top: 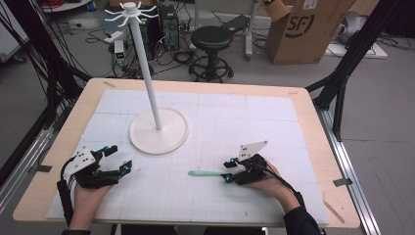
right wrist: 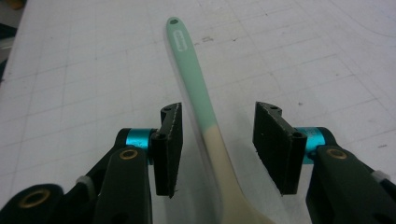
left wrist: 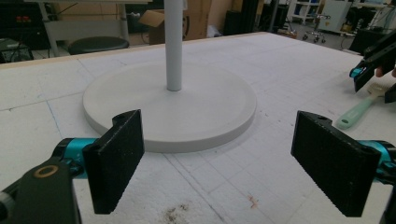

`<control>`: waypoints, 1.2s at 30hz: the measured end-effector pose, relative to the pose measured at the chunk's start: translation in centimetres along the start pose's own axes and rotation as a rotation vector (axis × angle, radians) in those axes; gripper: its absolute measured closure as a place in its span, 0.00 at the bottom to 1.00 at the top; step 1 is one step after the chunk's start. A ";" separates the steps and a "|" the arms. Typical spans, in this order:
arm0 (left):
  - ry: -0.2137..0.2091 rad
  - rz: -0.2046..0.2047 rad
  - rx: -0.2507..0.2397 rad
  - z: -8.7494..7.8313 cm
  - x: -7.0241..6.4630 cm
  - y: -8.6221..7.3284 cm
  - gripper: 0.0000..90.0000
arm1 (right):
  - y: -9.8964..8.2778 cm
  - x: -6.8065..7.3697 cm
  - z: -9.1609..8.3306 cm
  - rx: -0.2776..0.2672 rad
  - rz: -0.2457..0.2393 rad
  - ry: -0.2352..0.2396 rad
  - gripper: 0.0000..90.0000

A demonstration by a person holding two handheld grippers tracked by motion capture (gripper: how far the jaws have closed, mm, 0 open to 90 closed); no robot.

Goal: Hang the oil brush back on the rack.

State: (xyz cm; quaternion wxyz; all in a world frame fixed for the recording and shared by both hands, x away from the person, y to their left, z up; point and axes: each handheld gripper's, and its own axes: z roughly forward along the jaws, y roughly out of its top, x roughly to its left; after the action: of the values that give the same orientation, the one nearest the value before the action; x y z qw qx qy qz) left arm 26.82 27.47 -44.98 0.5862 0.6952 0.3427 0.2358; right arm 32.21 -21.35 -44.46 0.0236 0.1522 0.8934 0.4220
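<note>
Right gripper view is showing the right claw (right wrist: 217, 149) straddling the mint-green and cream plastic spatula (right wrist: 201, 100), jaws standing apart on both sides of its handle without pressing it. That spatula is lying flat on the white gridded foam worktop (top: 220, 122), near the white round-based hanging stand (top: 158, 130). Left claw (left wrist: 224, 163) is resting wide open, holding nothing.

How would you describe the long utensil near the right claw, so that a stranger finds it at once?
Start at the white foam mat covering the wooden table, then look to the near right of the white round-based stand. There the slim utensil with a mint-green handle and cream wooden end lies flat between the jaws of the right claw. Nothing else loose on the mat is coloured.
</note>
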 end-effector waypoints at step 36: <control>0.004 0.003 0.003 0.0 -0.1 0.0 0.20 | 0.1 0.7 0.3 0.051 -0.010 -0.045 0.92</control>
State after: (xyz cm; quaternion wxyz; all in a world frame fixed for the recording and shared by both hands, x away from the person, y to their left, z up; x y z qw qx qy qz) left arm 26.80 27.38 -44.99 0.5843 0.6960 0.3433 0.2373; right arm 31.66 -20.88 -44.48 0.0417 0.1579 0.9039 0.3954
